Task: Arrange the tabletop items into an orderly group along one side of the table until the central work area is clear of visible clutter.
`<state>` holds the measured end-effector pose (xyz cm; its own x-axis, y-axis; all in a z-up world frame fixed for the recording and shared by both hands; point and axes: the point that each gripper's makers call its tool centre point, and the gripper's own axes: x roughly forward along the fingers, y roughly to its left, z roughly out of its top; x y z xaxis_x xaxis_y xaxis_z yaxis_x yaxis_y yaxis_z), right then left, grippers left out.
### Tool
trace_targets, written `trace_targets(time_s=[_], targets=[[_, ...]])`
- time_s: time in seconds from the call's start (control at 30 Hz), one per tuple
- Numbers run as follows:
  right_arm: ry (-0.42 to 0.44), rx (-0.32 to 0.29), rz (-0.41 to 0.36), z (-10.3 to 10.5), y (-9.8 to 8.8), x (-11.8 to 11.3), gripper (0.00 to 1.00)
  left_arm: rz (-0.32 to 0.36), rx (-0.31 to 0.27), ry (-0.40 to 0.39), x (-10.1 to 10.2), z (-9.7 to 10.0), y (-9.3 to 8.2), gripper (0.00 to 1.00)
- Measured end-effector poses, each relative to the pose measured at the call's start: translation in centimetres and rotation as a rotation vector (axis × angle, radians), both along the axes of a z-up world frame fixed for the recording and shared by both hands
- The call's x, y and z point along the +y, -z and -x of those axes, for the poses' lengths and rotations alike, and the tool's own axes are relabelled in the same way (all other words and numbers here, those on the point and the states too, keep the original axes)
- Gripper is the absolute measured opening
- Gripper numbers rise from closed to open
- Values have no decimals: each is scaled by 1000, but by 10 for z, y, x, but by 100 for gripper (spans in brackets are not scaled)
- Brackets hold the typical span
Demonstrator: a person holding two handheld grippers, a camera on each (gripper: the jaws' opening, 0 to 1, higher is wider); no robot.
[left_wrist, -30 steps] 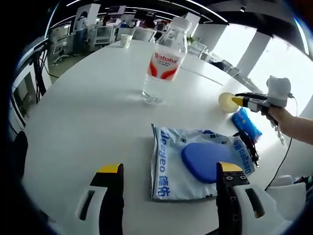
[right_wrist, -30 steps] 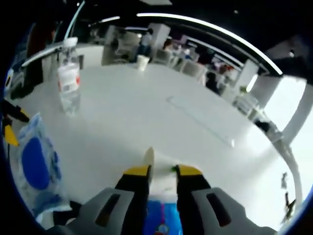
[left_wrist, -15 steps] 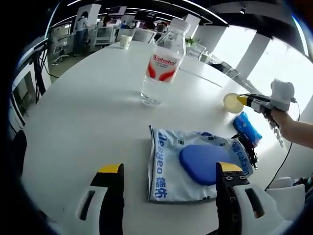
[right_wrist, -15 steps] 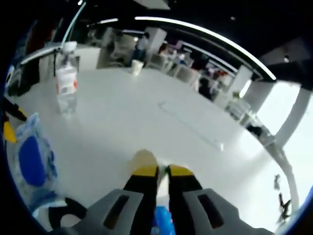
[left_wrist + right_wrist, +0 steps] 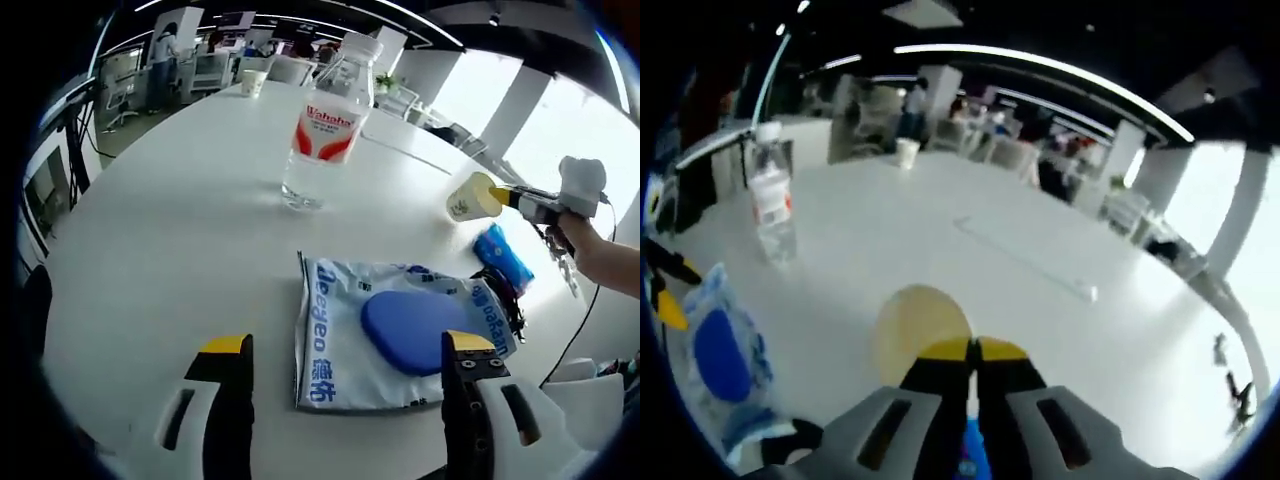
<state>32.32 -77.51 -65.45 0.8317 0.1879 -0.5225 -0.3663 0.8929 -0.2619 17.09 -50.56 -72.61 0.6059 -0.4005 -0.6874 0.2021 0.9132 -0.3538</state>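
In the left gripper view, the left gripper (image 5: 345, 358) hangs with jaws released over a wipes pack (image 5: 400, 330) on the bench (image 5: 160, 230), near a bottle (image 5: 322, 125). In the right gripper view, the right gripper (image 5: 973, 350) pinches a paper cup (image 5: 920, 330) above the bench.

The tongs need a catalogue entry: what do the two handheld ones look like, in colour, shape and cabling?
The left tongs have two light grey moulded jaws with dark slots, black inner faces and yellow tips. The right tongs match: grey bodies, black fingers, yellow tips. In the left gripper view they carry a pale grey housing and a thin dark cable.
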Motion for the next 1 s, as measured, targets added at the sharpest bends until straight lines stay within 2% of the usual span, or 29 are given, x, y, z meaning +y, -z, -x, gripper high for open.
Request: trace_targets(time_s=[0.2, 0.4, 0.67, 1.0], targets=[[-48, 33, -55, 3, -1, 20, 0, 2, -1, 3, -3, 1, 0, 75], [-102, 41, -73, 6, -4, 40, 0, 7, -4, 1, -4, 3, -2, 75], [-149, 74, -117, 13, -2, 62, 0, 1, -18, 0, 2, 0, -5, 76], [-203, 141, -173, 15, -1, 85, 0, -2, -15, 0, 5, 3, -4, 76]])
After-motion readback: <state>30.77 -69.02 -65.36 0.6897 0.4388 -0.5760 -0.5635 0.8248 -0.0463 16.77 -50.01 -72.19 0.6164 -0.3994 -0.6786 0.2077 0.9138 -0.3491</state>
